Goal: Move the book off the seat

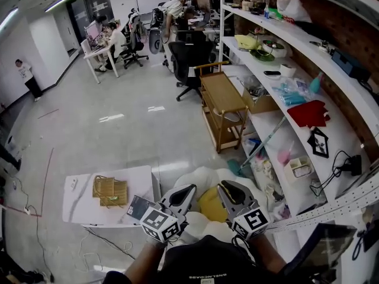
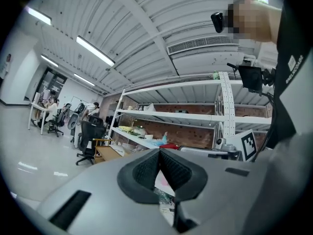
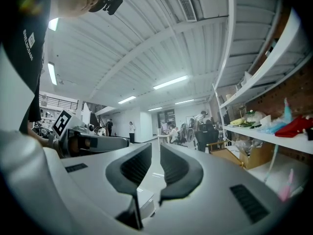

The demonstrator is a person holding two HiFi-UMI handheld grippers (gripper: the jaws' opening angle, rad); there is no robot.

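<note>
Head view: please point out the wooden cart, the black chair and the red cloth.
wooden cart [image 1: 222, 92], head view, on its top surface.
black chair [image 1: 185, 55], head view, on its backrest.
red cloth [image 1: 308, 112], head view, on its middle.

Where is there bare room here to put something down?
The white table is mostly bare left of the woven mat. The wooden cart's top looks bare too, and the floor beyond is open. The wall shelves are crowded.
</note>
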